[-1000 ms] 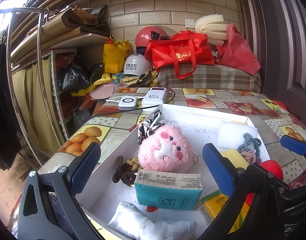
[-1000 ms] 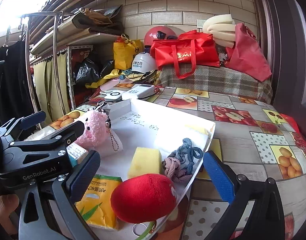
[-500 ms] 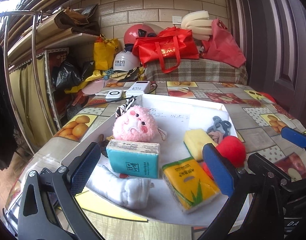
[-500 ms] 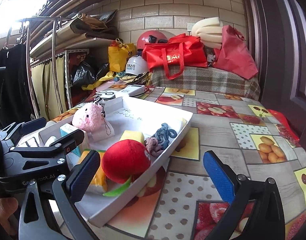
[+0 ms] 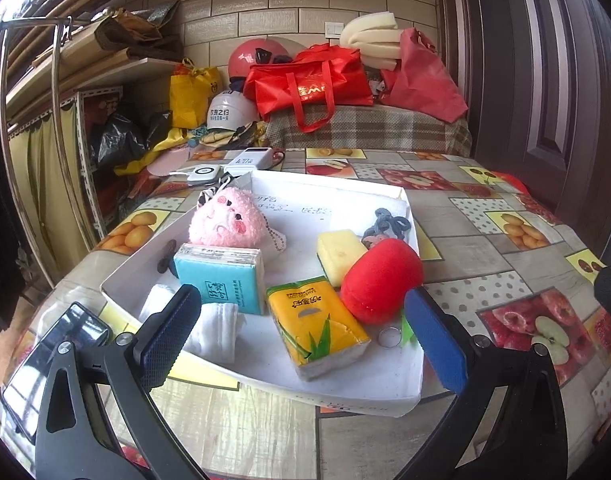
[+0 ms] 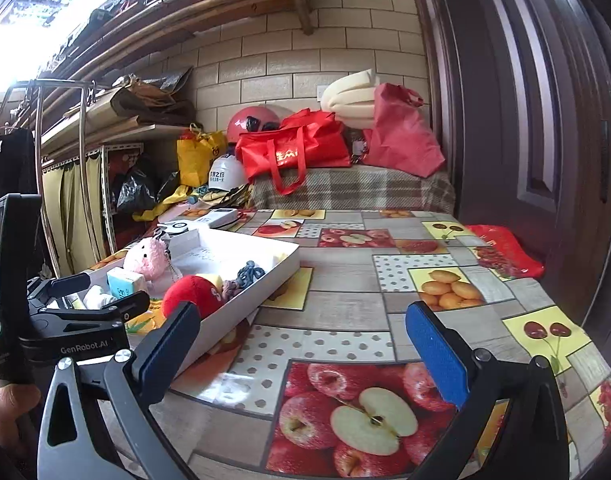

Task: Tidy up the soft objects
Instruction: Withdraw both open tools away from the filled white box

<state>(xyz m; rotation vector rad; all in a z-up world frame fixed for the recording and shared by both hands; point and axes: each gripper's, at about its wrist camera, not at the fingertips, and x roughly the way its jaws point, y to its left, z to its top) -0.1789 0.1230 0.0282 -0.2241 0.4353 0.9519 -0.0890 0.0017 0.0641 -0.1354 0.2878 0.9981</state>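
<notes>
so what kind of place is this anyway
Probably a cluttered storage or utility corner of a home: a table with a fruit-print cover, helmets and a red bag heaped against a brick wall, shelves behind a curtain.

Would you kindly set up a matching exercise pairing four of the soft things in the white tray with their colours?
Things:
1. plush pig
2. tissue pack
3. sponge
4. round plush

Colours:
A. red
B. yellow
C. pink
D. teal

Pairs: 1-C, 2-D, 3-B, 4-A

All four lie in the white tray.
</notes>
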